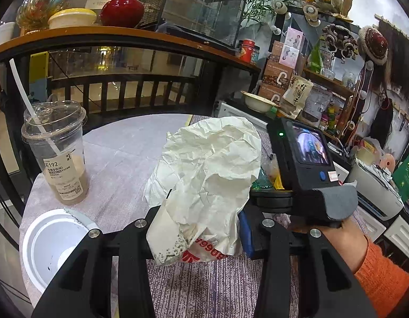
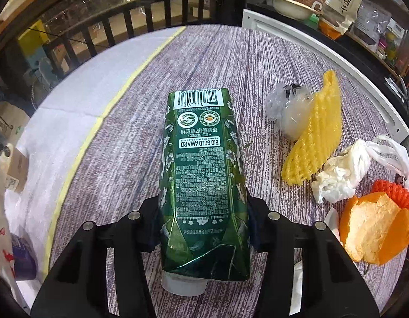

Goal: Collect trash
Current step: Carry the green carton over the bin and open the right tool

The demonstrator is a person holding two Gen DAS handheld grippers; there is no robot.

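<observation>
Trash split between both grippers: left gripper (image 1: 196,228) jaws clenched on crumpled paper bag (image 1: 204,175); right gripper (image 2: 204,217) jaws pinching dented green carton (image 2: 201,175) lying on bench (image 2: 257,61). Could slip or crush further; peel (image 2: 374,230) nearby.

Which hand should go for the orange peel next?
Neither is free yet. The right gripper sits closer, with the orange peel beside it, but it is clamping the green carton; the left gripper holds a crumpled paper bag.
</observation>
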